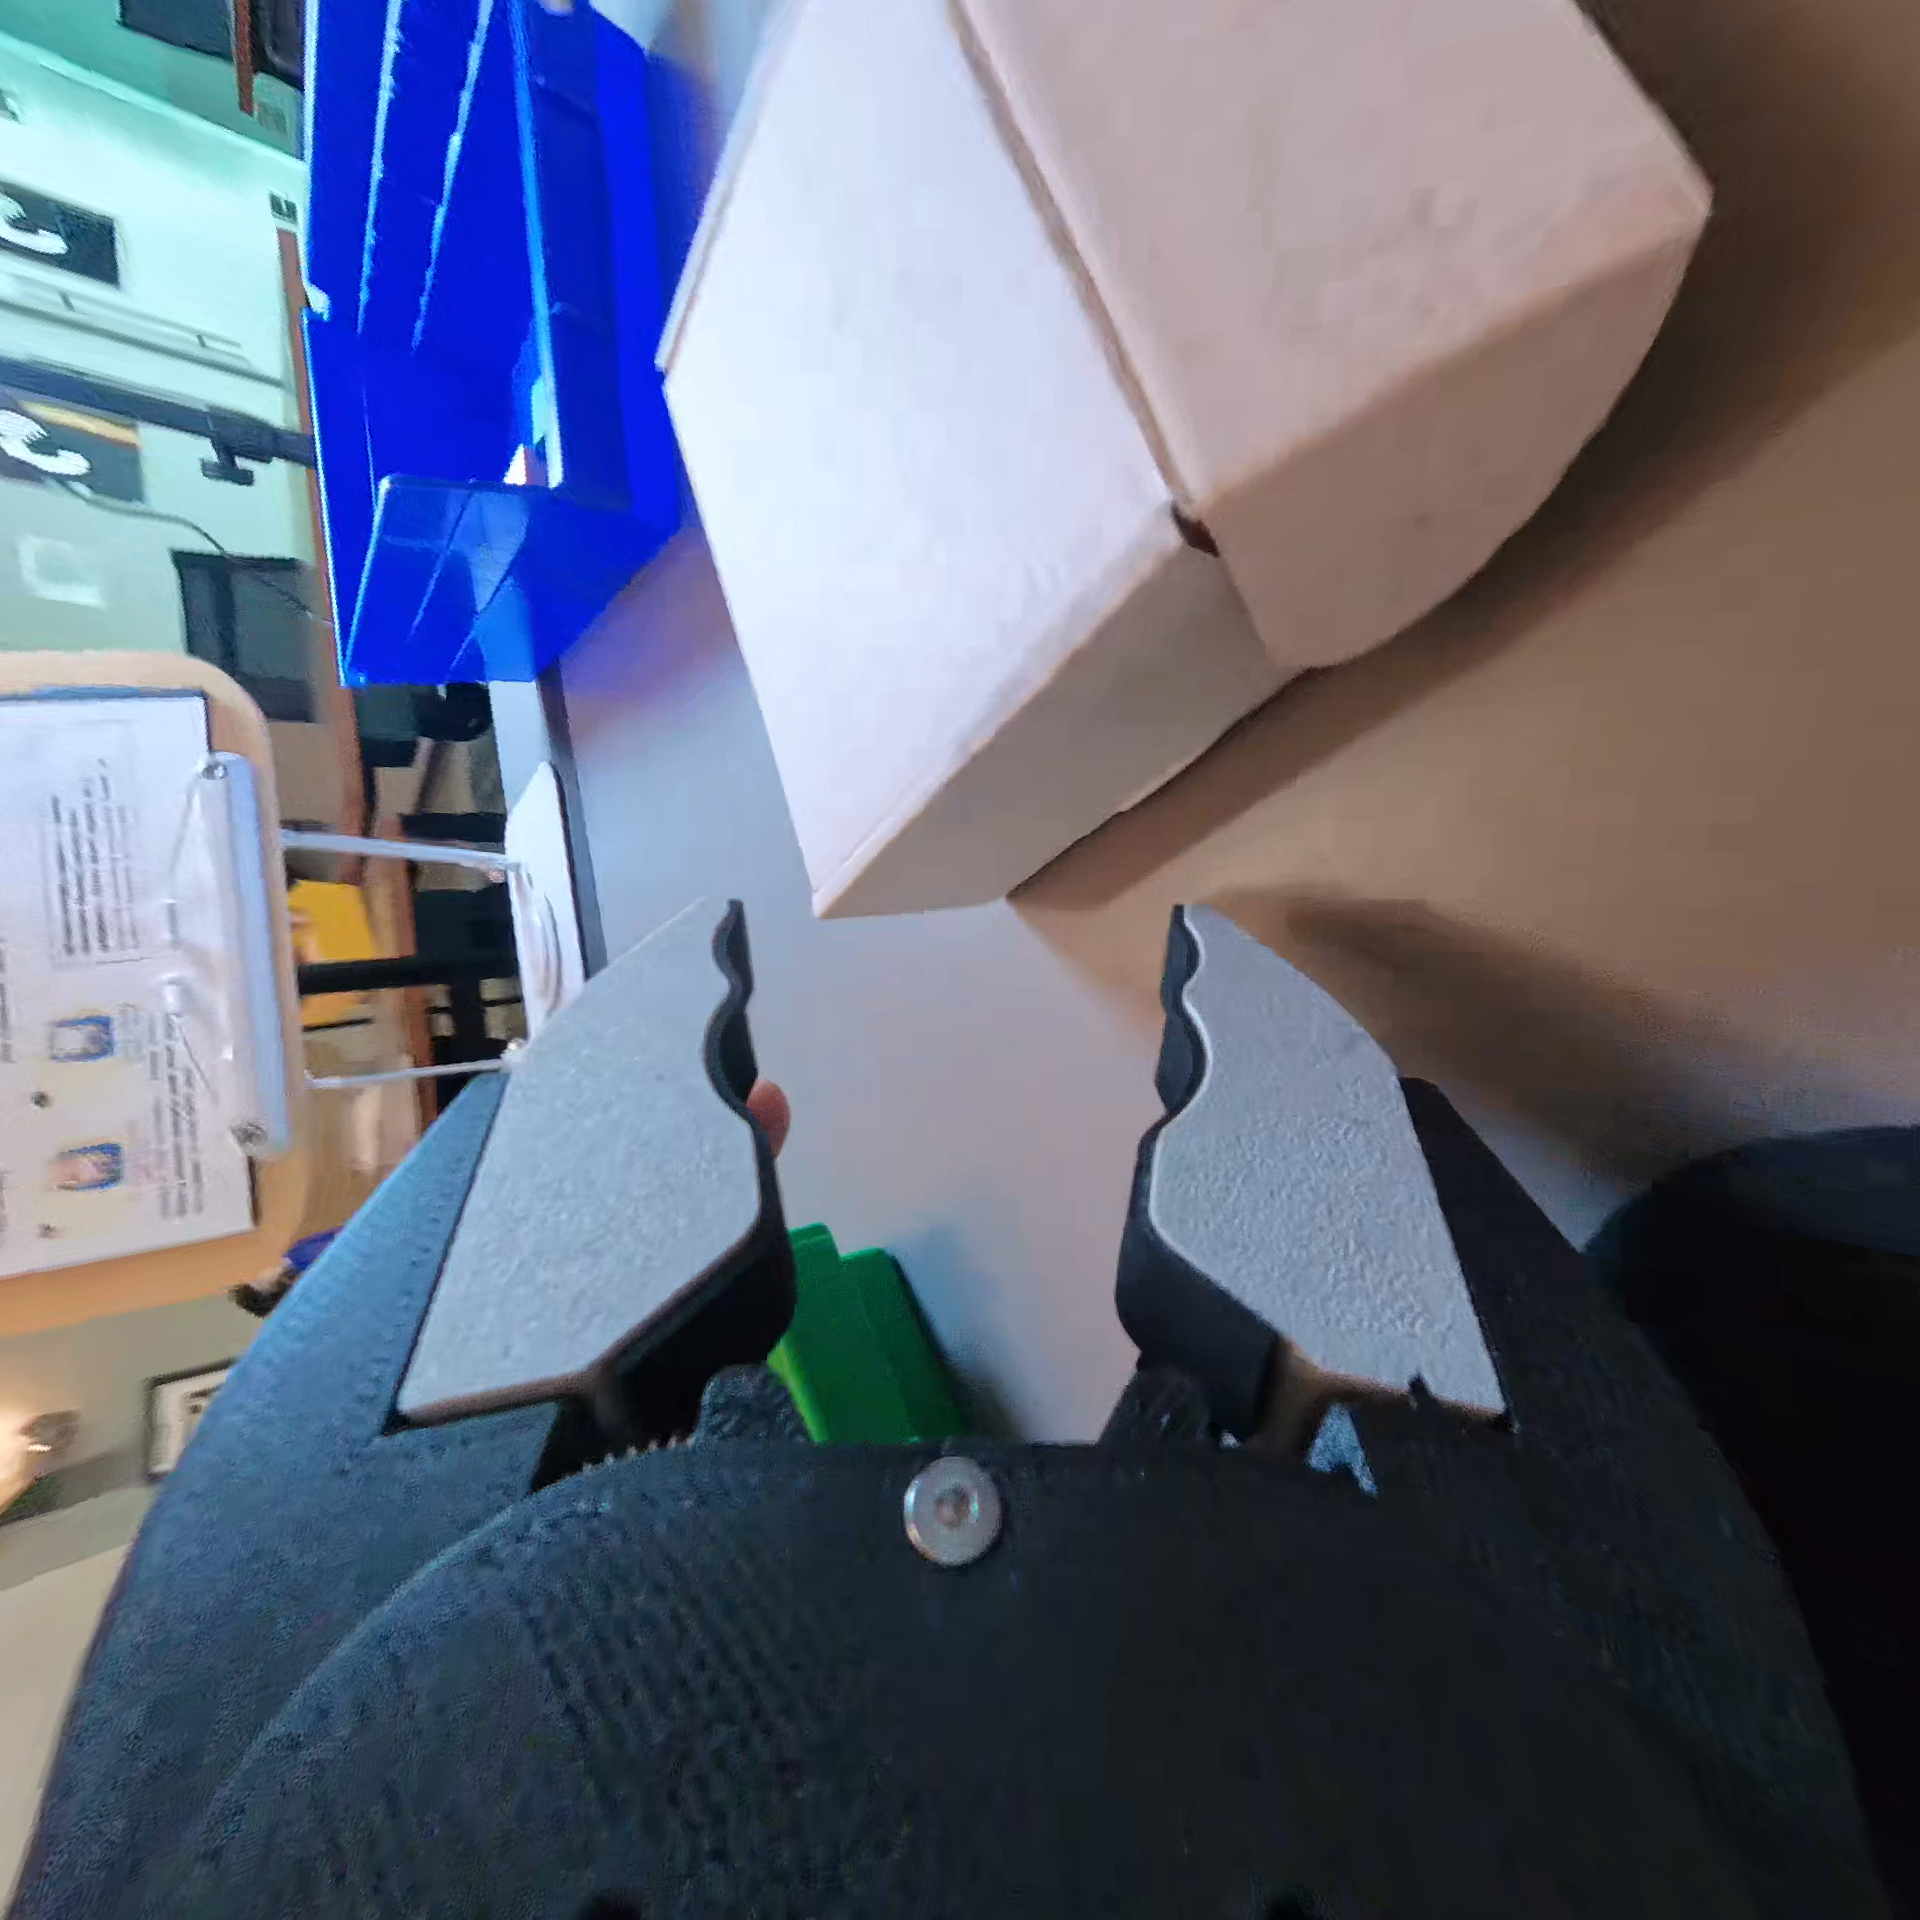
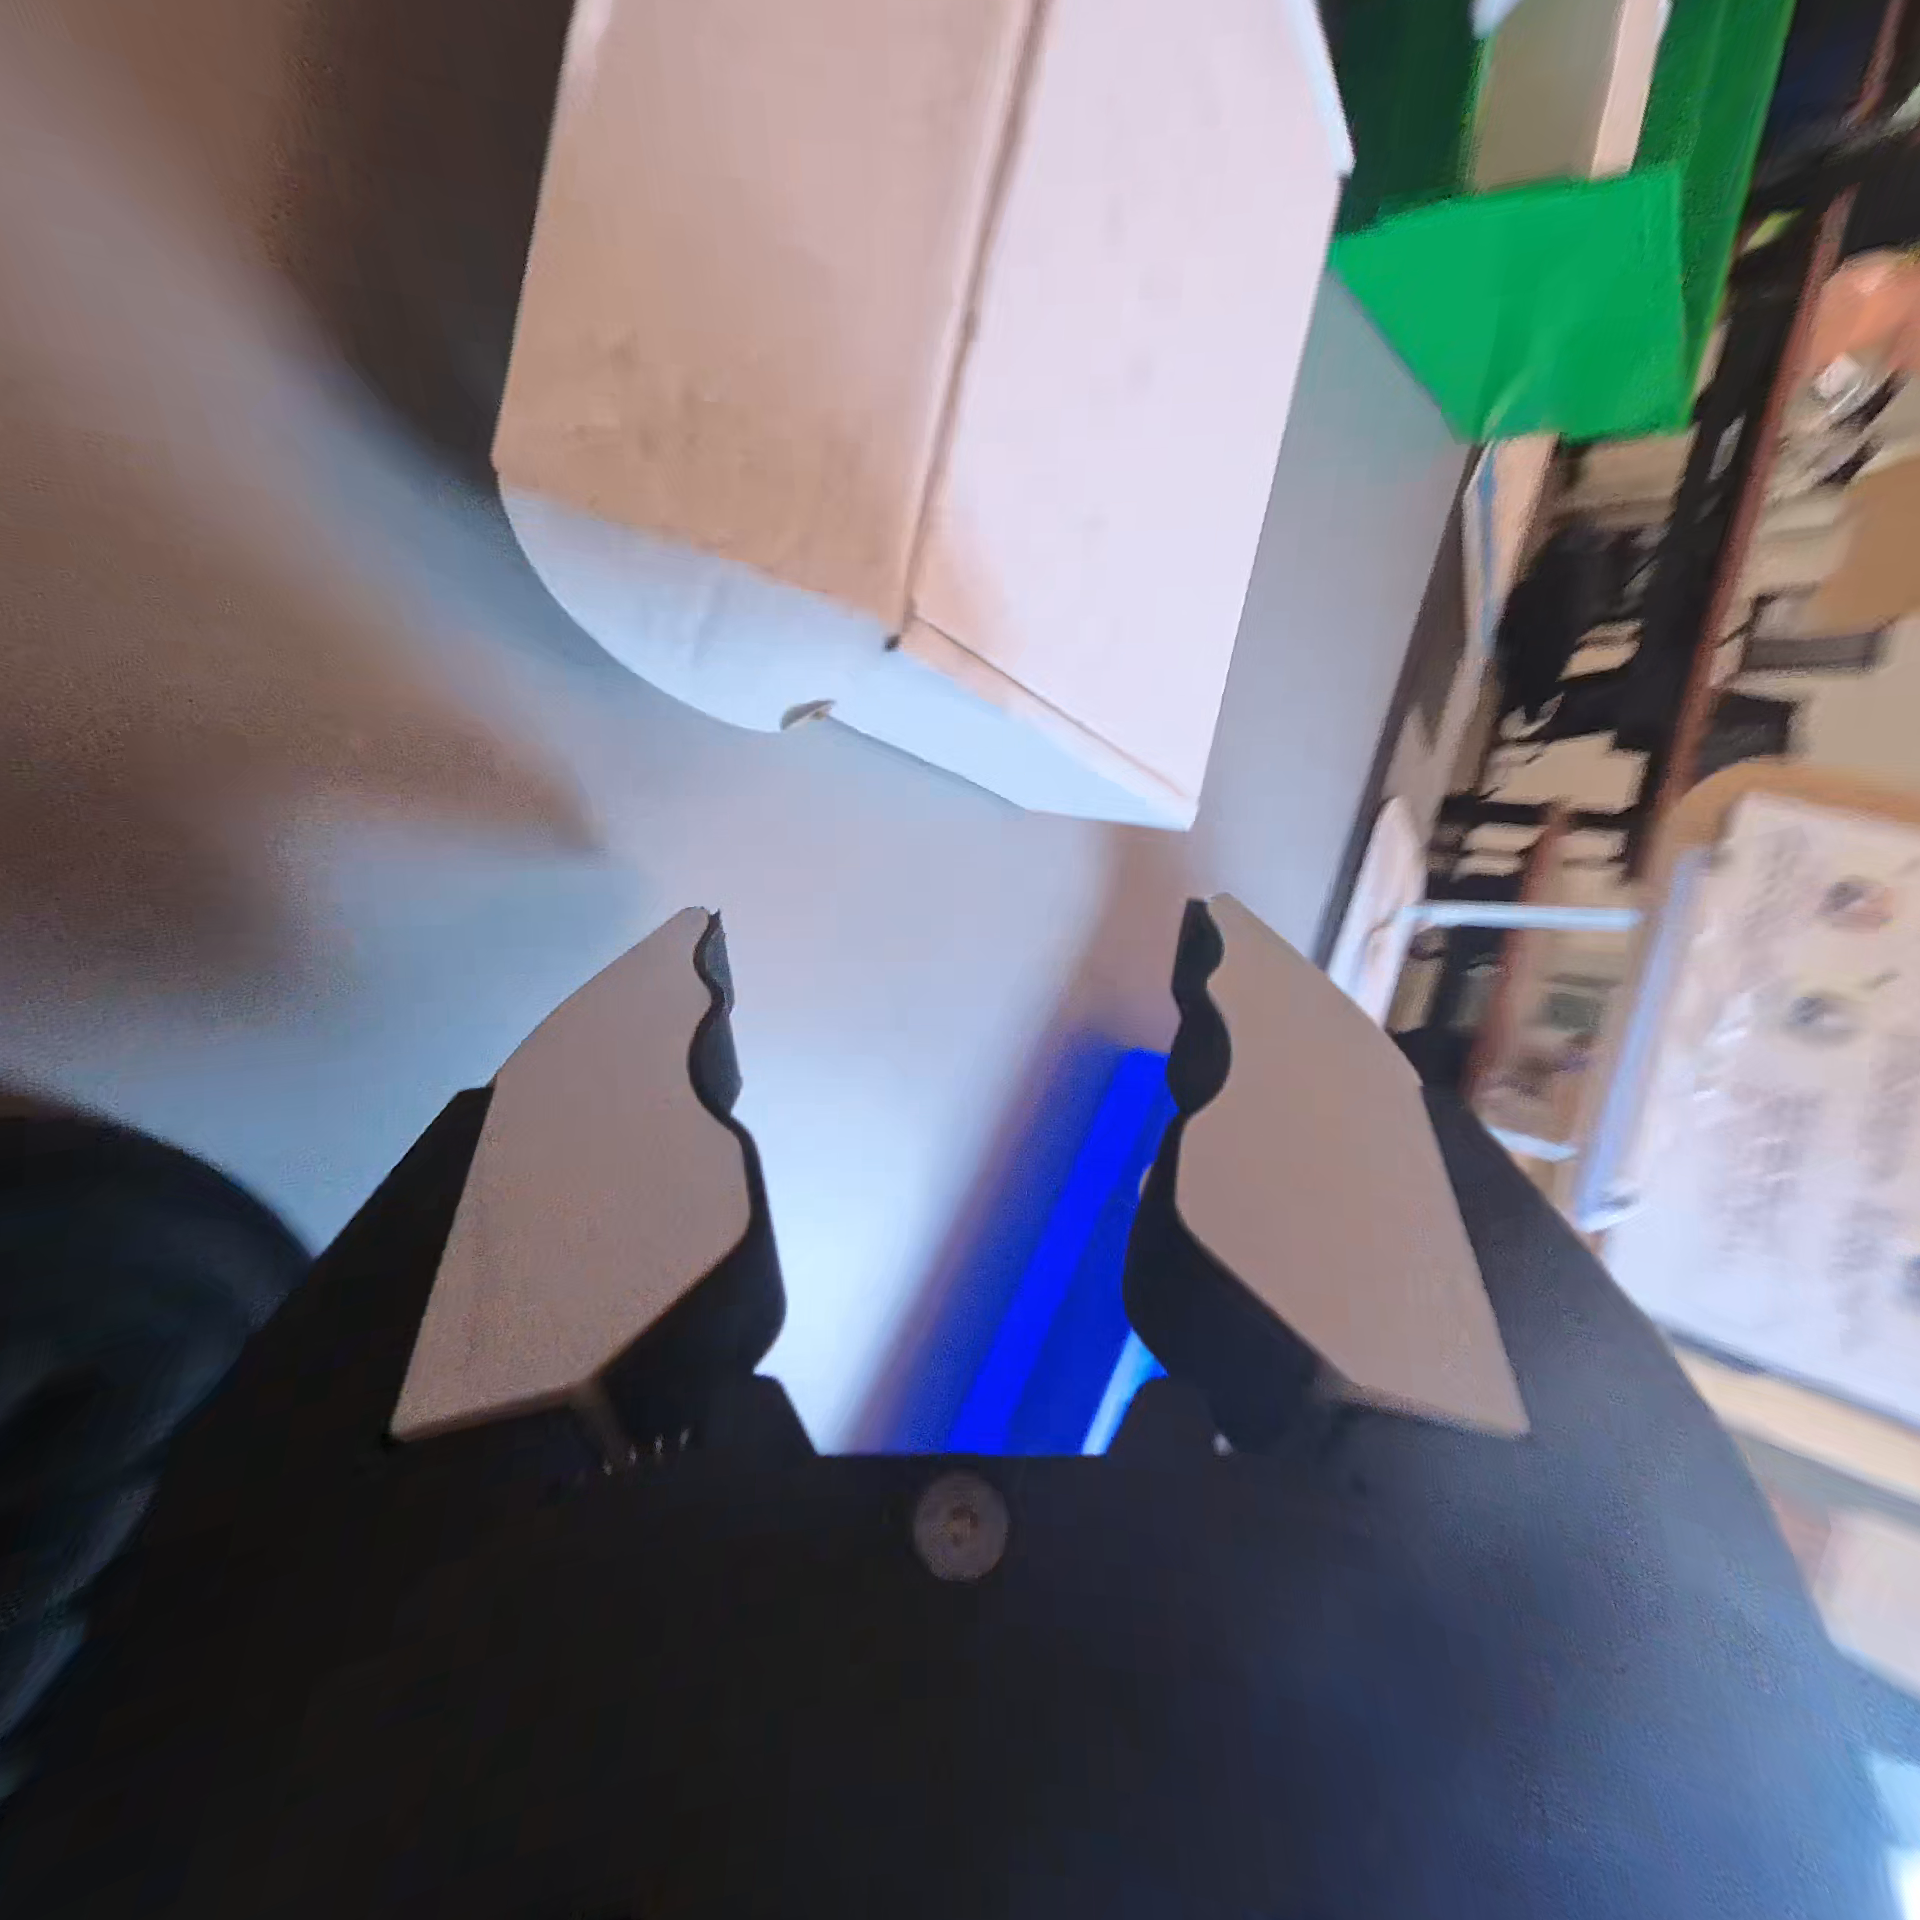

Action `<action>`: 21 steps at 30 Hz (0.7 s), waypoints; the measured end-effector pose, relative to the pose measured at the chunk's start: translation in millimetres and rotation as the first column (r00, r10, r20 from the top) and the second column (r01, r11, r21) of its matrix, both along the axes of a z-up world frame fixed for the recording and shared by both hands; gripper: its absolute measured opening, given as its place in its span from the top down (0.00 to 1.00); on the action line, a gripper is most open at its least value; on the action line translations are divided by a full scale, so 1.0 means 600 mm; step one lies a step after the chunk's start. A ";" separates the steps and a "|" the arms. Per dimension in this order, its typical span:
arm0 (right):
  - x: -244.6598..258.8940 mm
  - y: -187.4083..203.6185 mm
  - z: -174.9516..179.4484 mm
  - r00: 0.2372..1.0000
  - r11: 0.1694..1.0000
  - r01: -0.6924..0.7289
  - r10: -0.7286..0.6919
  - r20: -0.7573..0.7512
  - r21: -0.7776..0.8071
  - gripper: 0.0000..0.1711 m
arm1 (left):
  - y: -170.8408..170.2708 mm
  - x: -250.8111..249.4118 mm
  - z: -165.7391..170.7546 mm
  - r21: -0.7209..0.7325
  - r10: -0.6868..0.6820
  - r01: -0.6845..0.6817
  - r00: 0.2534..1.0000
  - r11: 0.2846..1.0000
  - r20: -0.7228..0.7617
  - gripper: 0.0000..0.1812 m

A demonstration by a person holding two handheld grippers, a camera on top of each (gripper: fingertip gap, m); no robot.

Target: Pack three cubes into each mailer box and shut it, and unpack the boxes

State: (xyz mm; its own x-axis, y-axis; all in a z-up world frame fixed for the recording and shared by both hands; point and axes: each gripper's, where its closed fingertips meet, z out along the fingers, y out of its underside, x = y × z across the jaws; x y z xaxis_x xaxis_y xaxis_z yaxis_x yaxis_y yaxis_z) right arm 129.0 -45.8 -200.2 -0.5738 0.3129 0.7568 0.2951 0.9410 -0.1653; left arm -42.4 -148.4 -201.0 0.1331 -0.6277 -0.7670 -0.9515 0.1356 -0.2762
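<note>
A closed white mailer box lies on the white table ahead of my left gripper. The left gripper is open and empty, a short way from the box's near corner. The same kind of closed white box shows in the right wrist view, ahead of my right gripper, which is open and empty too. Both views are rolled sideways and blurred. No cubes are visible. A small reddish thing peeks from behind the left finger; I cannot tell what it is.
A blue bin stands at the table's far edge beyond the box, and its blue shows between the right fingers. A green bin stands beyond the box in the right view; green shows low between the left fingers. A clipboard stand is off the table.
</note>
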 end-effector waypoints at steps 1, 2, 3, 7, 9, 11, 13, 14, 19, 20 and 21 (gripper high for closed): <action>-0.011 -0.003 -0.004 0.998 0.996 -0.056 0.057 -0.022 0.070 0.51 | 0.005 0.006 -0.011 0.024 -0.022 0.023 0.999 0.999 -0.030 0.54; -0.023 -0.012 -0.007 0.993 0.988 -0.105 0.110 -0.036 0.113 0.51 | 0.008 0.018 -0.018 0.050 -0.051 0.053 0.998 0.997 -0.045 0.55; -0.035 -0.023 -0.010 0.988 0.981 -0.143 0.150 -0.040 0.133 0.51 | 0.010 0.037 -0.016 0.077 -0.089 0.091 0.995 0.993 -0.034 0.55; -0.049 -0.059 -0.027 0.975 0.972 -0.218 0.213 0.054 0.089 0.57 | 0.005 0.077 -0.023 -0.043 -0.134 0.134 0.991 0.990 -0.004 0.59; -0.041 -0.064 -0.012 0.980 0.984 -0.168 0.172 0.102 -0.052 0.60 | -0.002 0.075 -0.015 -0.154 -0.104 0.122 0.987 0.980 0.119 0.64; -0.031 -0.072 0.016 0.981 0.960 -0.064 0.111 0.160 -0.273 0.63 | -0.011 0.074 0.014 -0.268 -0.055 0.137 0.955 0.954 0.291 0.67; -0.017 -0.081 0.041 0.962 0.855 0.065 0.084 0.261 -0.514 0.65 | -0.018 0.078 0.051 -0.390 0.017 0.192 0.882 0.901 0.472 0.68; -0.012 -0.082 0.052 0.950 0.786 0.119 0.086 0.299 -0.607 0.66 | -0.018 0.079 0.068 -0.419 0.038 0.227 0.842 0.879 0.538 0.68; -0.003 -0.075 0.068 0.909 0.384 0.294 0.171 0.380 -0.875 0.71 | -0.014 0.085 0.089 -0.515 0.132 0.367 0.702 0.775 0.699 0.69; -0.003 -0.072 0.063 0.906 0.331 0.309 0.182 0.382 -0.892 0.71 | -0.013 0.085 0.079 -0.535 0.150 0.376 0.697 0.757 0.701 0.69; -0.006 -0.069 0.060 0.909 0.279 0.313 0.189 0.371 -0.908 0.71 | -0.014 0.086 0.063 -0.560 0.166 0.381 0.700 0.736 0.694 0.69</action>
